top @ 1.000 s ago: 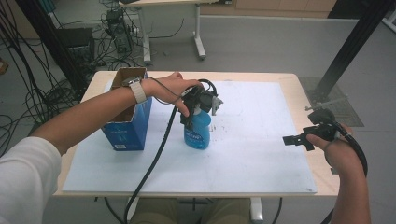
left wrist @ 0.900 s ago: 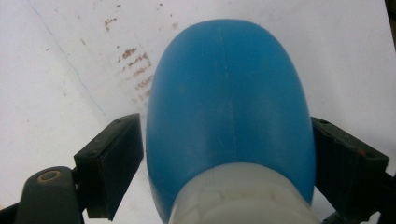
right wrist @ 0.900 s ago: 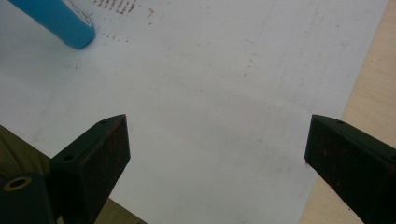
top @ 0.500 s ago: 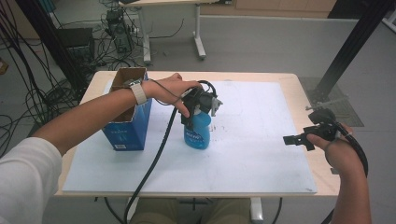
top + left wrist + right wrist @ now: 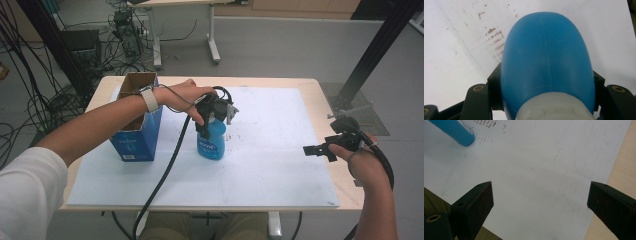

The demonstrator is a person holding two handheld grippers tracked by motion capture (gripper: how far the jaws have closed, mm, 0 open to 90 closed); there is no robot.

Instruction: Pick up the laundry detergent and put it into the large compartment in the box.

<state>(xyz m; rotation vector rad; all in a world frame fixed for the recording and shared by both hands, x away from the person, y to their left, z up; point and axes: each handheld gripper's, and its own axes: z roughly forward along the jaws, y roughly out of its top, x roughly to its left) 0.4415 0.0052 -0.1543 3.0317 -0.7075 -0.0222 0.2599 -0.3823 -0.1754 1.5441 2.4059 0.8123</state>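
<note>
A blue plastic bottle point(image 5: 212, 143) with a white neck stands upright on the white sheet point(image 5: 270, 170) at the table's middle. My left gripper point(image 5: 212, 119) comes down on it from above. Its jaws have just been closing and now press both sides of the bottle's shoulder point(image 5: 546, 57), just below the white collar point(image 5: 554, 106). My right gripper point(image 5: 320, 150) hovers open over the sheet's right edge, well apart from the bottle. In the right gripper view its jaws stand wide with nothing between them point(image 5: 540, 187), and the bottle's base point(image 5: 456, 131) shows at top left.
An open blue cardboard box point(image 5: 136, 130) stands left of the bottle, under my left forearm. The left gripper's cable point(image 5: 165, 175) trails off the table's front edge. Brown smudges point(image 5: 495, 42) mark the sheet. The bare wooden table edge point(image 5: 624, 160) runs along the right.
</note>
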